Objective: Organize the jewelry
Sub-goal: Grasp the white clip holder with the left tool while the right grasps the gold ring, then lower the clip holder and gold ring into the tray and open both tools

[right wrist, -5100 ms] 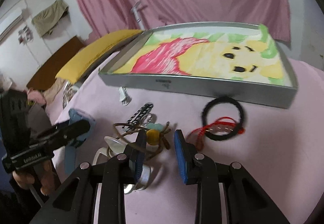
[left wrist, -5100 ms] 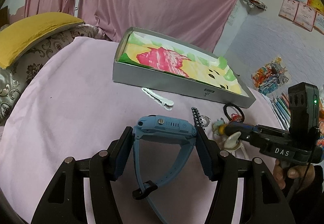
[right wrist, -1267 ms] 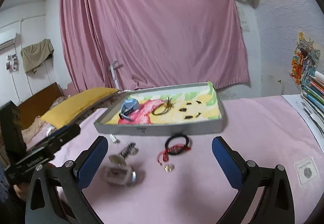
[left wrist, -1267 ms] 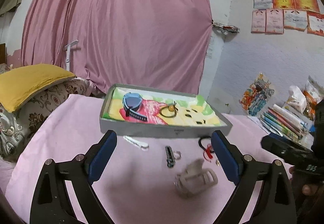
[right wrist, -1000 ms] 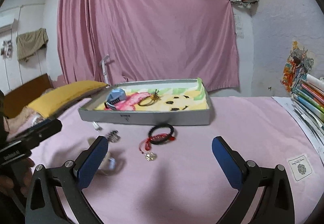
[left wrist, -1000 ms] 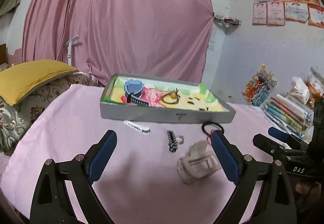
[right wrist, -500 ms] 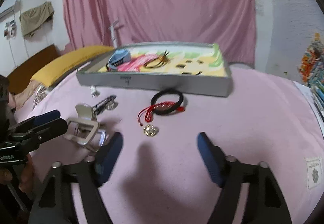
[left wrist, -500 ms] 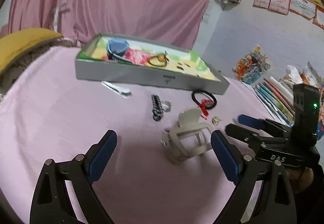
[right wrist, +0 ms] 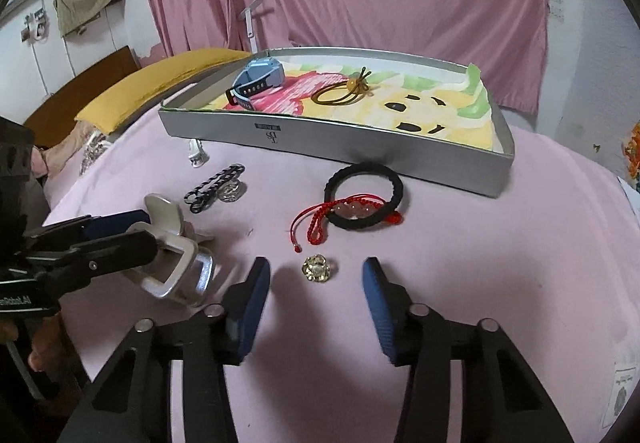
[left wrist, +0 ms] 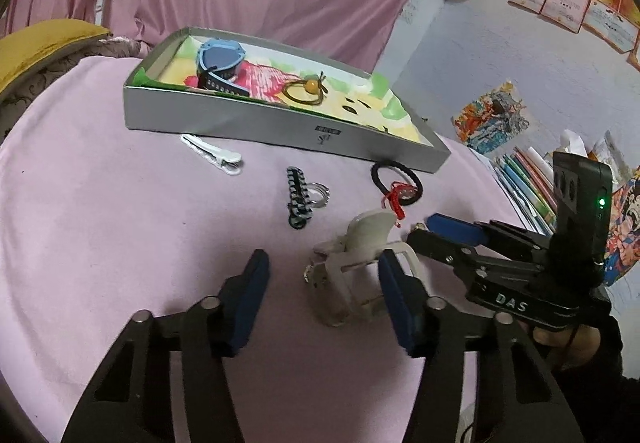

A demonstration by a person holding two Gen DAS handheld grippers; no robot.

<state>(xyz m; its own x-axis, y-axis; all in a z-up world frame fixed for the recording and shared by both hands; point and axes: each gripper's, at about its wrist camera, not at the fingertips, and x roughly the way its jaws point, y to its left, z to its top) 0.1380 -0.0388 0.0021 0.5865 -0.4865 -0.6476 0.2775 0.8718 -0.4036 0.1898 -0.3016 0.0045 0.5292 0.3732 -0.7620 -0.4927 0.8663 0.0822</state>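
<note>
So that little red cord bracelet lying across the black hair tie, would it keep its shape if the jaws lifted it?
Probably not. The red cord bracelet lies in loose bends with thin tails trailing off, so it would likely droop. It looks light, and since it overlaps the black hair tie, lifting it may drag the tie along.

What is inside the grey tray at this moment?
Inside the grey tray lie a blue watch at its left end and a brown hair tie with a yellow bead near the middle, both on a cartoon-print liner. The near wall hides the liner's front strip.
</note>
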